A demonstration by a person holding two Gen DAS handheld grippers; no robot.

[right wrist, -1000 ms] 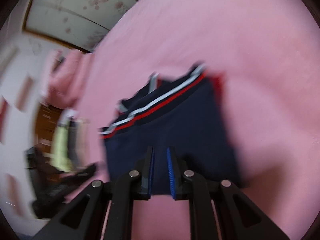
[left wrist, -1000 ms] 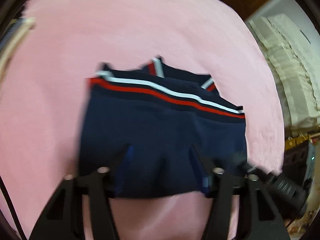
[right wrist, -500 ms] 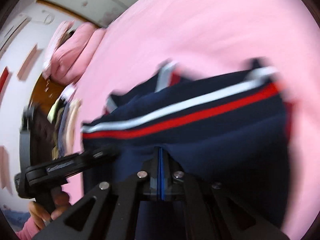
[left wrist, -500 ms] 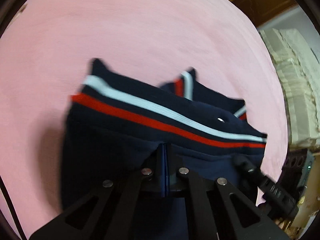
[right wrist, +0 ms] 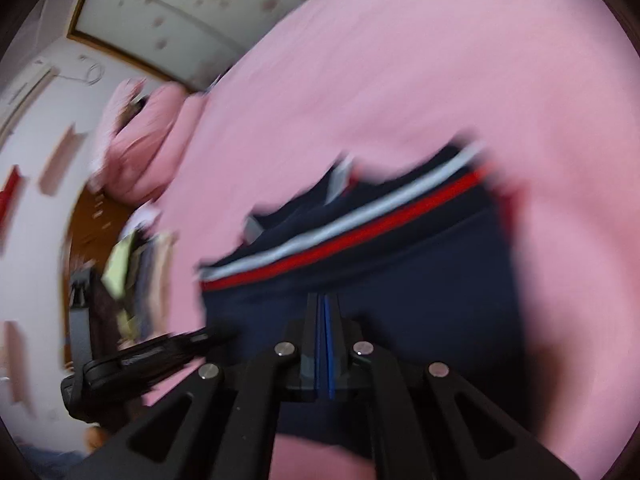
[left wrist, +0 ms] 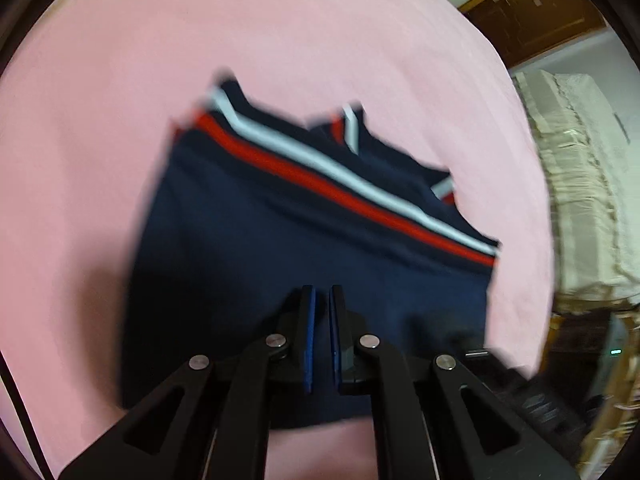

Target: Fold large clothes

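A navy garment (left wrist: 280,260) with a red and a white stripe lies folded into a compact rectangle on the pink bedspread (left wrist: 280,40). My left gripper (left wrist: 320,292) hovers over its near half, shut down to a thin slit, and no cloth bunches at the tips. In the right wrist view the same garment (right wrist: 420,280) lies ahead. My right gripper (right wrist: 324,298) is shut pad to pad over the garment's near part. The left gripper's black body (right wrist: 152,356) shows at that view's lower left. Motion blur hides whether either tip touches the fabric.
Pink bedspread (right wrist: 440,60) spreads wide beyond the garment. Cream ruffled bedding (left wrist: 580,160) and a wooden cabinet (left wrist: 540,12) lie past the bed's right side. Pink pillows (right wrist: 136,148) and a heap of clothes (right wrist: 136,264) sit at the other end.
The left jaws went from wide apart around the garment's near edge to shut. Half a second ago both tips were sunk close into the cloth. Now the garment looks farther off and flat.
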